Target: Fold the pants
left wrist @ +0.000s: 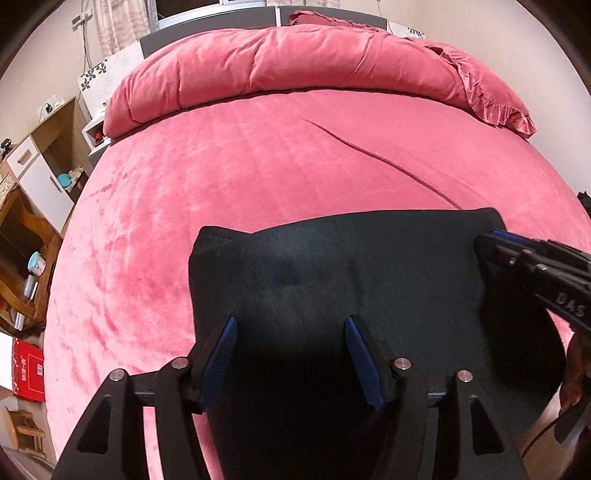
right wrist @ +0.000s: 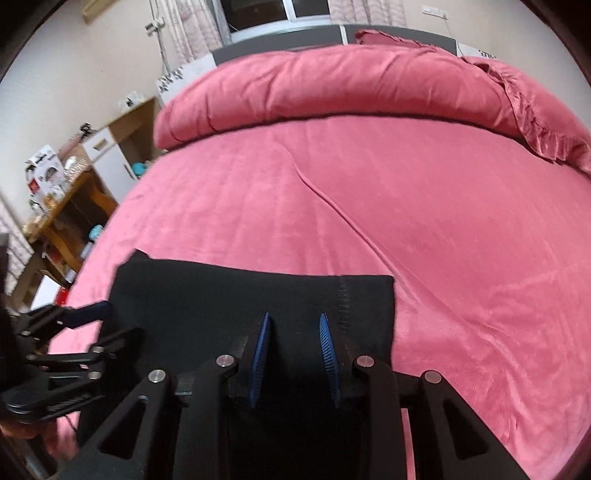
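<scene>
Pink plush bedspread is covering the whole bed, a long crease running across it ahead of both tongs. Rolled pink duvet is lying along the far edge against a grey headboard, with a curtained window behind it. Off to the left of the tongs, a wooden shelf unit is holding a pale blue mug in one compartment; a white-and-wood cabinet beyond it is holding a blue cup in an open shelf. A red box is sitting on the floor nearby. Black pants are lying folded flat on the bedspread directly beneath both tongs, near edge of bed. Left tongs are hovering over the cloth, jaws spread wide, nothing between the pads. Right tongs are standing released too, jaws parted more narrowly above the pants near a stitched seam, gripping nothing.
</scene>
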The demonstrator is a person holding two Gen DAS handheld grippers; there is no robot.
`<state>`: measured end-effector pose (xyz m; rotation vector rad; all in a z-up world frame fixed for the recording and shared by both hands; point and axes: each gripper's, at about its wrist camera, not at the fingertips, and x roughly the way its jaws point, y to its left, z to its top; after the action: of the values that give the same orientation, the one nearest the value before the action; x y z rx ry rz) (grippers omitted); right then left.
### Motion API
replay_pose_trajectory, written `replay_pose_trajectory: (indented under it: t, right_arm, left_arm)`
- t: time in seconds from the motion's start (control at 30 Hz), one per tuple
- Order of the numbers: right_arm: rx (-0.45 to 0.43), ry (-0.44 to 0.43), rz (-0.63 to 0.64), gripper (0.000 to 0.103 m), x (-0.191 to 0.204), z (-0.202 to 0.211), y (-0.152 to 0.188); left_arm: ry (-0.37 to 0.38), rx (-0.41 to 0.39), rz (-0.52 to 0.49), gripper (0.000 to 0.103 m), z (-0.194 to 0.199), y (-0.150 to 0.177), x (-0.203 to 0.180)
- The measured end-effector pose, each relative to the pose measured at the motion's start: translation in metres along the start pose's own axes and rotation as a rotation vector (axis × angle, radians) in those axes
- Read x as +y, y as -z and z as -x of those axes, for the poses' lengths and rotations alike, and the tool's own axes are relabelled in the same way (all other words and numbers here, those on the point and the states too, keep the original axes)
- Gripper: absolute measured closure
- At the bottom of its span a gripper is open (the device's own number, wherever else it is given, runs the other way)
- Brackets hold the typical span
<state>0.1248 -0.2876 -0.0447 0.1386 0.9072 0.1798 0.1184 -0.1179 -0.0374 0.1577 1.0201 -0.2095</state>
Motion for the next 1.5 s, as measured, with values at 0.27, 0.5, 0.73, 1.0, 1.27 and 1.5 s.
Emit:
replay_pose_trajectory:
  t: [0.27, 0.5, 0.73, 1.0, 1.27, 1.5]
  right_arm:
    - [-0.009, 0.057, 0.026, 0.075, -0.004, -0.032, -0.003]
    - [-0.022, 0.029, -0.023, 0.075, -0.016, -0.047, -0.003]
    - [-0.094, 0.021, -0.035, 0.067, -0.013, -0.023, 0.003]
    - [-0.097, 0.056, -0.062, 0.048, -0.014, 0.03, 0.044]
    - [0.008, 0.057, -0.214, 0.04, -0.039, 0.039, 0.098]
    - [0.055, -0.109, -0.413, 0.029, -0.069, 0.034, 0.118]
  left_arm:
    - [0.003, 0.013, -0.012, 0.027, -0.029, -0.011, -0.001]
    - [0.007, -0.004, -0.012, 0.023, -0.04, -0.009, 0.001]
    - [0.017, -0.027, 0.009, 0.023, -0.026, 0.0, 0.007]
    - [0.095, 0.005, 0.174, 0.025, 0.006, 0.041, 0.037]
    - [0.164, 0.03, 0.128, 0.024, 0.018, 0.095, 0.04]
    - [0.261, 0.035, 0.196, 0.024, 0.022, 0.114, 0.054]
